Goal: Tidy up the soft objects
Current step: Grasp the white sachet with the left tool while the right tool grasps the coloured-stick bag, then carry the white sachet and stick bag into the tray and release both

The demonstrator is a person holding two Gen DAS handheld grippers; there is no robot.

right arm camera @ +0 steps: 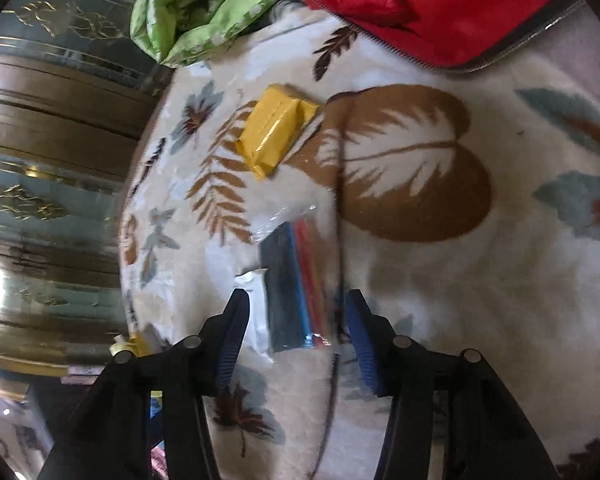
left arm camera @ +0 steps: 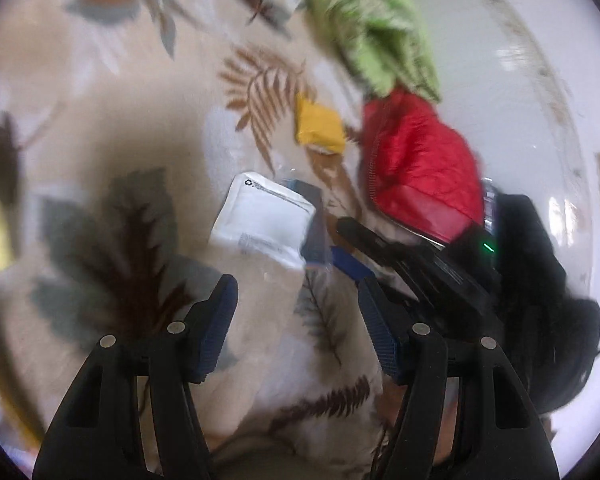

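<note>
Right hand-held gripper (right arm camera: 296, 334) hovers over a clear plastic pouch (right arm camera: 296, 280) on the leaf-print blanket (right arm camera: 440, 280), jaws partly open and straddling the pouch's near end, the pads not yet pressing on it as far as I can see. I hold it angled down so the fingers can come in on either side of the flat packet; whether they touch the blanket I cannot tell through the blur. Inside the pouch sit dark blue and red pieces, and a white padded mailer (right arm camera: 256, 308) lies just beside it, partly under its left edge.

My left hand-held gripper (left arm camera: 298, 320) stands wide and empty above bare blanket, near the same mailer (left arm camera: 264, 220), seemingly ready to take a second item or steady the fabric.

Farther out, a yellow packet (right arm camera: 274, 128) rests alone on a brown fern print, well apart from the pouch. Beyond it, at the blanket's far edge, a red quilted jacket (right arm camera: 420, 4) and a green garment (right arm camera: 204, 4) lie bunched side by side, touching, which I judge to be a pile already started. Past the blanket's left edge, the right wrist view shows dark wood panelling (right arm camera: 40, 120) with gold ornament.
</note>
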